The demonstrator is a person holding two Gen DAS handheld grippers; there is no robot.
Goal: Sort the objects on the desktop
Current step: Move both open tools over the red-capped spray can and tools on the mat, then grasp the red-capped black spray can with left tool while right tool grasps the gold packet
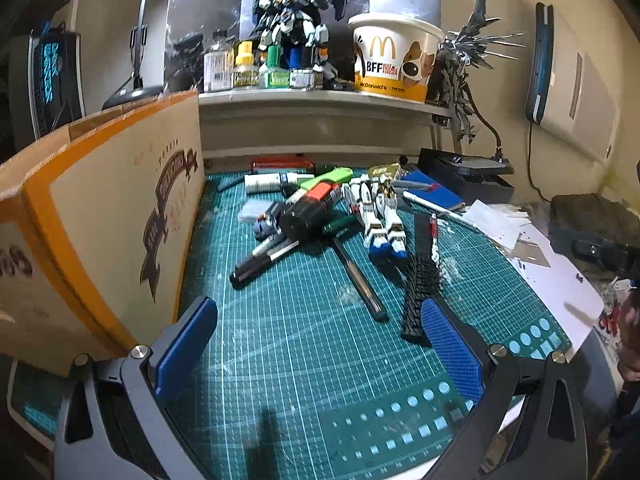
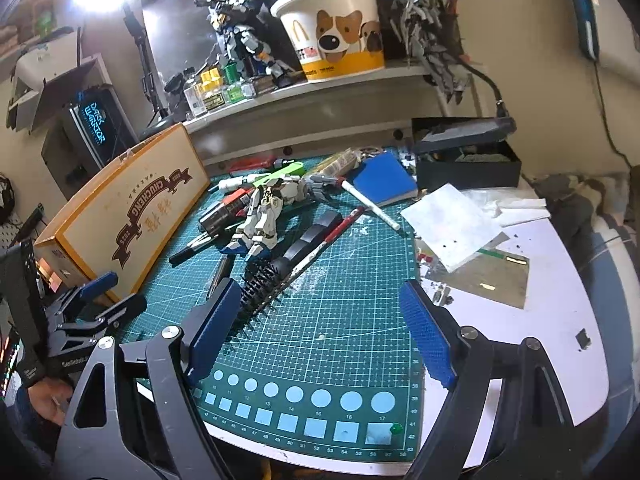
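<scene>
Both of my grippers hang over the green cutting mat (image 2: 340, 320) on the counter, jaws apart, nothing between the blue pads. Ahead of the left gripper (image 1: 320, 344) lies the clutter to be sorted. The white robot model (image 1: 376, 216) lies flat, long axis running away from me, feet toward the gripper. Left of it, the black marker (image 1: 260, 258) points its cap toward me and leftward. The dark file (image 1: 360, 280) lies between them, slanting near-right. The black comb (image 1: 420, 288) lies just beyond the left gripper's right pad. In the right wrist view, the right gripper (image 2: 320, 332) has the comb just beside its left pad (image 2: 212, 332).
</scene>
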